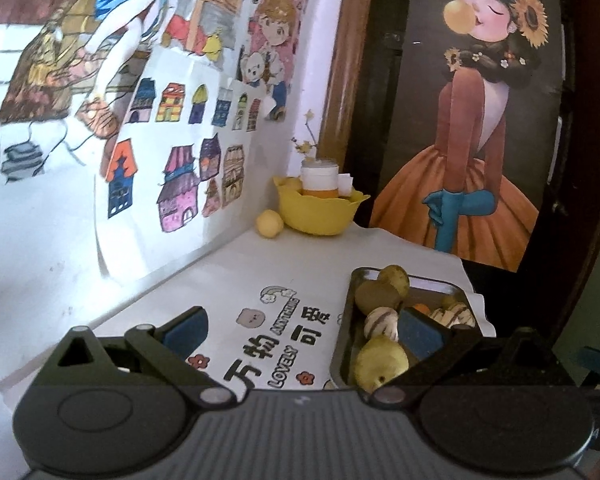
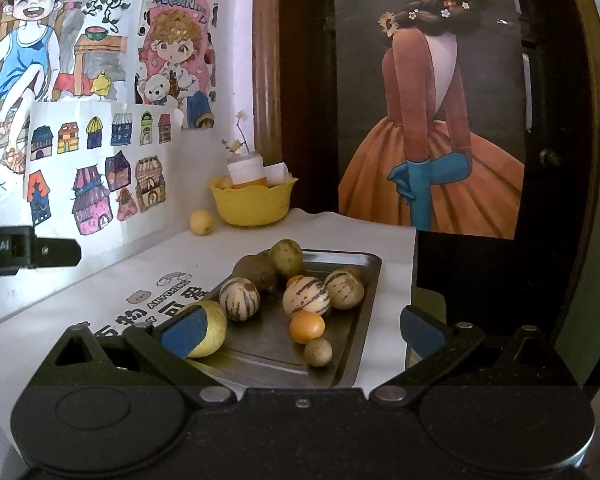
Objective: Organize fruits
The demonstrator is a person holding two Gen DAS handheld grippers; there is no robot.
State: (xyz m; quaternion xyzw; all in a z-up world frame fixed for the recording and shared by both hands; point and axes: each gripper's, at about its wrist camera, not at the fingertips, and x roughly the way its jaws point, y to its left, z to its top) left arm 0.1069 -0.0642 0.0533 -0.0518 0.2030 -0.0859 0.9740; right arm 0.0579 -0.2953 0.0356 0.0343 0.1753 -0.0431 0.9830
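Both grippers, left [image 1: 300,332] and right [image 2: 300,330], are gaping wide while we are hovering before the metal tray [image 2: 356,344], its long axis running away toward the yellow bowl [image 2: 252,204].

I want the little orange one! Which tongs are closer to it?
Right, I'd guess. The right tongs hang open right over the small orange in the tray. The left tongs are open off the tray's left edge.
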